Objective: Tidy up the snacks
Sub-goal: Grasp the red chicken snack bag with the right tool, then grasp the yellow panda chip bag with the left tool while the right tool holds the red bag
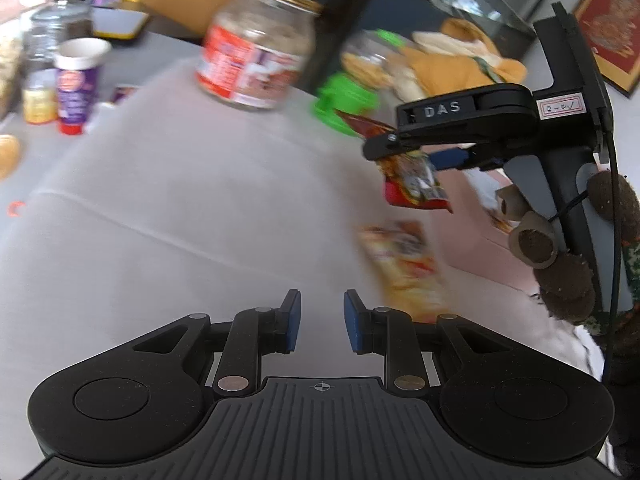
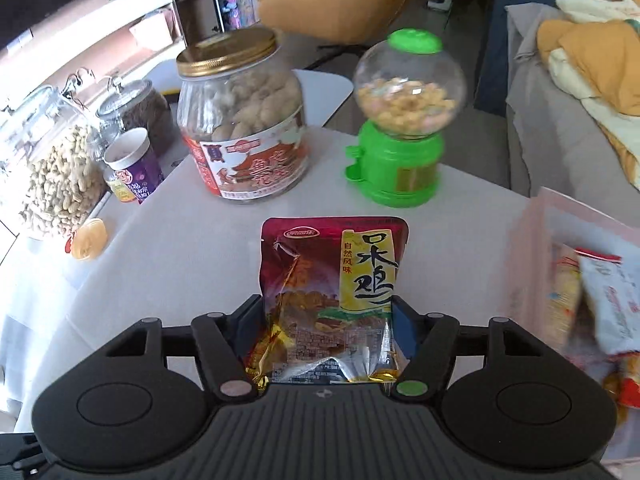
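- Far left on the table [image 2: 168, 264] stand the big jar of peanuts [image 2: 56, 184], a darker jar [image 2: 138, 112] behind it, and a small purple cup [image 2: 134, 166]. A little yellow snack [image 2: 89, 239] lies in front of them.
- Next comes the gold-lid jar [image 2: 242, 120], then the green candy machine [image 2: 404, 120]. Both stand well behind the packet.
- The left gripper [image 1: 322, 320] is empty. Its jaws are partly open with a gap between the blue pads, and it hangs over bare table. Its picture is blurry, so it may be moving.
- The right gripper [image 2: 328, 320] is closed tight on the red snack packet [image 2: 334, 276], which sticks up between its jaws, held above the table.
- On the right is the pink bin [image 2: 532, 248] with other snack packets [image 2: 608, 304] already in it. I think the red packet goes there next.
- The packet is shiny and slippery. It could slide out if the squeeze gets loose too soon.
- A wide swing could bump the candy machine and tip it.
- Let go too early and the packet may land on the bin's edge and fall outside.
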`<state>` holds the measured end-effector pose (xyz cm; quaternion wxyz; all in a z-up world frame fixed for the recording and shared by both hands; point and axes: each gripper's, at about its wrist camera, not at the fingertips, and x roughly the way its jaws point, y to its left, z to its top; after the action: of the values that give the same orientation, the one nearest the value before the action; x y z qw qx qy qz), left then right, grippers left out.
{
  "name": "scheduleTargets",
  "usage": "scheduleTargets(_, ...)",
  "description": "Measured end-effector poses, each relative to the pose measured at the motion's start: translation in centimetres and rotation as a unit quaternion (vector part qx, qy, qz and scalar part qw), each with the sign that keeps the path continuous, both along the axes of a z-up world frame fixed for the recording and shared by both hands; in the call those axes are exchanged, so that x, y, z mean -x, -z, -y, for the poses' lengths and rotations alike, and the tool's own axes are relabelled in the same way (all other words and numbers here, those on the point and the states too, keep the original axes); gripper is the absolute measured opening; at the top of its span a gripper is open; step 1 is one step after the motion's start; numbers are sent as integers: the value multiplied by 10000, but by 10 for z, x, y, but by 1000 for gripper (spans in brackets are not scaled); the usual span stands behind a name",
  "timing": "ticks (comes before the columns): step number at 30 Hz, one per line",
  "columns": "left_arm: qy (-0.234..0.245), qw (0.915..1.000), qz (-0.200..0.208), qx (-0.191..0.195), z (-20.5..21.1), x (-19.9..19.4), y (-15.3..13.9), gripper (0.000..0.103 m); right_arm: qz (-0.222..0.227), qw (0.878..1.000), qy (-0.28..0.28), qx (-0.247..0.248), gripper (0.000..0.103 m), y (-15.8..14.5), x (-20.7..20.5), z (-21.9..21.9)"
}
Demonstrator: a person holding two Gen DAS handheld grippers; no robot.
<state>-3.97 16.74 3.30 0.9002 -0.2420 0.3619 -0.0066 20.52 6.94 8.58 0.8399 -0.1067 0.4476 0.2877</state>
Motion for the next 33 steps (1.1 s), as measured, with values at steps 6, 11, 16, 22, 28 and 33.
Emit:
scheduleTargets(6,540,9962,212,-651,58,-18,-23,27,298,9992,108,-246,67,-21,15,43)
scheduleTargets(11,835,9811,352,-1708,120,-46,-30,27,655,9967,358,-334,67,-38,30,87)
scheduleTargets(16,988,9603,92,-2605,160,-68,-10,31,992,9896,977,-354,67,-40,50,141)
scheduleTargets(22,1260,9295,95,-3464,168,-54,4,33,972,9819,1490,-650,69,-25,80,208)
scheduleTargets(28,705,9331,-241,-3519,119,-47,1,32,551,9810,1681,-800,69,19,116,230)
scheduleTargets(33,29,9892,132,-1462,50,-36,-16,32,575,9832,1649,-529,81,52,132,224)
